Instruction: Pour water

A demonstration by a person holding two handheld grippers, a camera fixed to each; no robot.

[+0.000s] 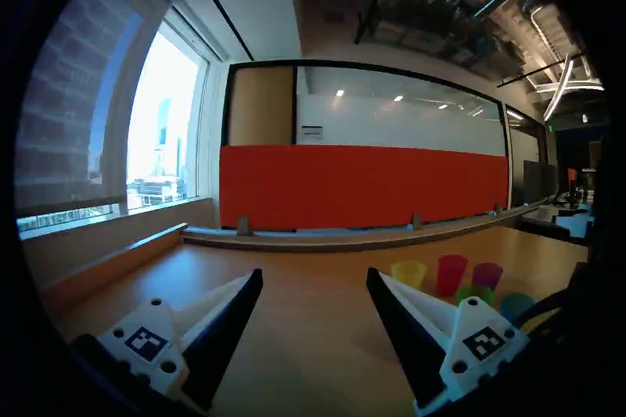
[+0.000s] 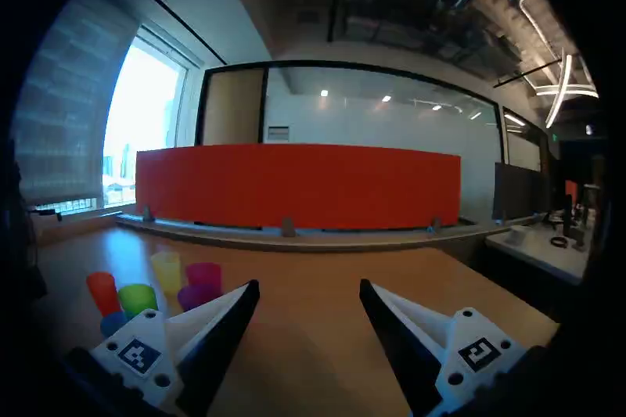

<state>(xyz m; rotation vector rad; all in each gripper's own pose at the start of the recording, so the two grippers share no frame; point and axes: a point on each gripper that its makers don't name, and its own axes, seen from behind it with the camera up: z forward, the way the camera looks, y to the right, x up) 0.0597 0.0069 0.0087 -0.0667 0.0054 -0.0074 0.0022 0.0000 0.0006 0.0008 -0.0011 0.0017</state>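
On the wooden tabletop (image 1: 313, 339), the little colored cups (image 1: 451, 270) stood bunched together, between your two hands, likely so either hand could reach them. Your left tongs (image 1: 313, 276) and right tongs (image 2: 307, 285) were both spread wide and held nothing. You could not tell if any cup had water inside.

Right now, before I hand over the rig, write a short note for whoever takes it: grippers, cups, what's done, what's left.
The left hand-held gripper is open and empty, over the wooden table.
The right hand-held gripper is open and empty.
The coloured cups stand upright in a cluster on the table, between the two grippers and apart from both.
Done: nothing gripped. I can't tell whether any cup holds water.
Left: probably all of it, gripping a cup and pouring.
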